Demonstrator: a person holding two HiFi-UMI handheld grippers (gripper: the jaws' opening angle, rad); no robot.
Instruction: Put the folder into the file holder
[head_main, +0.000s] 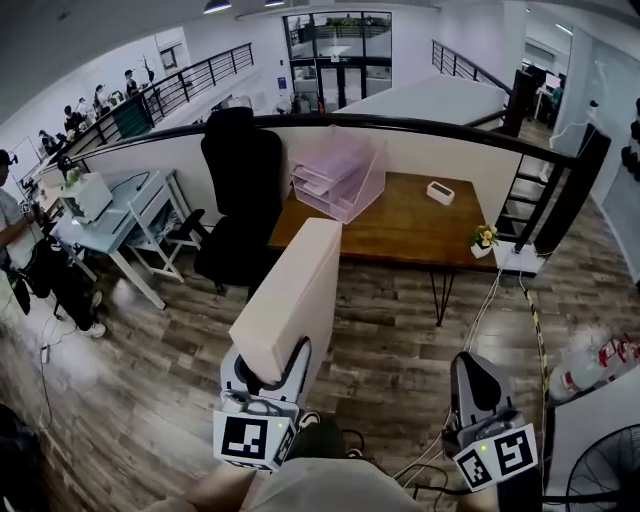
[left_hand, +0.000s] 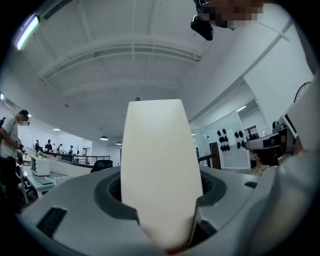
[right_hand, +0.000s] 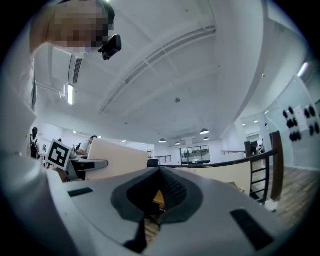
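Presently, the wooden counter (head_main: 400, 235) is seen far ahead, with a black office chair (head_main: 240, 190) standing at its left end. On the left part of the counter the pink, see-through file holder (head_main: 340, 175) is set, made of stacked tiers. The cream folder (head_main: 295, 300) is held in the air, well short of the counter and apart from the holder. Its lower end is pinched by the left hand-held gripper (head_main: 268, 378), whose jaws are closed on both of its faces. The right hand-held gripper (head_main: 472, 370) is held low at the near right, its jaws pressed together with nothing between them. A small white box (head_main: 440, 192) and a little flower pot (head_main: 484, 240) are also found on the counter, right of the holder.

The carrying step is judged to be in hand. It would be done best if the chair were passed on its right and the folder's free edge were lined up with one tier's opening before being slid in flat. The light holder might be pushed back, so it could be steadied by the free gripper.

No brand or legible writing can be made out. Only black-and-white square markers are shown on the grippers.
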